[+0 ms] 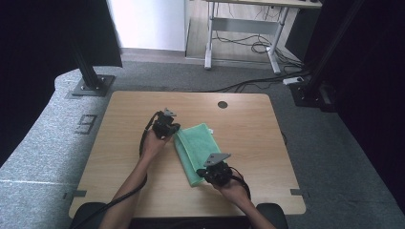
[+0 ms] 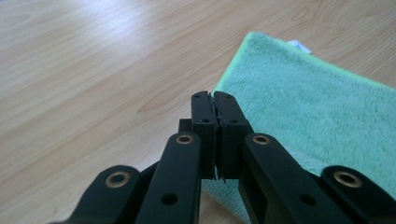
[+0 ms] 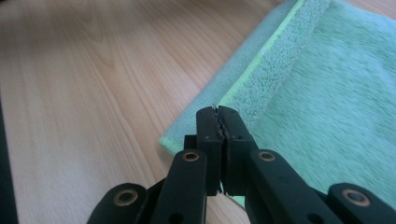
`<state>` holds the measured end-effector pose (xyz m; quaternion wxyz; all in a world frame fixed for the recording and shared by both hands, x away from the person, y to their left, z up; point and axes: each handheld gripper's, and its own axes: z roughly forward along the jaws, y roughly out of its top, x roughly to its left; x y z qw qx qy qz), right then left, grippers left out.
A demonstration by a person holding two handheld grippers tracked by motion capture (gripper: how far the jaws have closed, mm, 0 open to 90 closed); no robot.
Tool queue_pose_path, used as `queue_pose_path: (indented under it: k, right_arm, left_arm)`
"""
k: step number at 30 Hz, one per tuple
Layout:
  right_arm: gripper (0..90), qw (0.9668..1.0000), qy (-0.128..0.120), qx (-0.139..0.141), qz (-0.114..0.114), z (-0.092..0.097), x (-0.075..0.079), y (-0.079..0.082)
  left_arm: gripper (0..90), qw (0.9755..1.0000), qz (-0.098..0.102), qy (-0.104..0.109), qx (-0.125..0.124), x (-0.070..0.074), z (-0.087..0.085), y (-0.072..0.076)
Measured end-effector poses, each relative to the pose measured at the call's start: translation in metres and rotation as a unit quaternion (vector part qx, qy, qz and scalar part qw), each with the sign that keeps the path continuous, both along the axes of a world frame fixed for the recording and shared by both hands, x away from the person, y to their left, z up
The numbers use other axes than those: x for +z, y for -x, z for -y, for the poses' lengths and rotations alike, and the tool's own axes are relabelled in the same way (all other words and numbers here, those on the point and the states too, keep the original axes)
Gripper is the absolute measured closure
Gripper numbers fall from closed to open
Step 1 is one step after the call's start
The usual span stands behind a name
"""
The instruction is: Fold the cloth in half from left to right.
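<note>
Item: folded mint-green terry cloth towel [image 1: 196,152], mid-table, left gripper [image 1: 168,128] at its 11 o'clock corner, right gripper [image 1: 212,174] at 5 o'clock, both closed and empty; we judge it light, limp, best pinched at corners.

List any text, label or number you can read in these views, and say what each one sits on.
"9", or a mark shaped like it: on the grey floor left of the table, read uncertainly.
White tag at the green towel's far corner: too small to read.
Nothing else legible.
</note>
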<state>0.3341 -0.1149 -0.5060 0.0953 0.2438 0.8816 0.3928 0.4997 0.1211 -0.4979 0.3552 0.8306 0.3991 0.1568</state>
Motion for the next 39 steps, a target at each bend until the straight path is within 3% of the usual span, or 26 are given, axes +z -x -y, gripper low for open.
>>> queue_pose_path:
  k: [23,39]
  right_arm:
    - [87.1,0.9979,0.008,-0.063,0.010,0.050,-0.002,-0.012]
    - [87.0,0.9962,0.027,-0.083,0.006,0.058,-0.013,-0.019]
  left_arm:
    - [87.3,0.9995,0.006,-0.020,-0.023,0.003,0.058,-0.026]
    - [86.8,0.9994,-0.002,-0.030,-0.017,-0.011,0.078,-0.040]
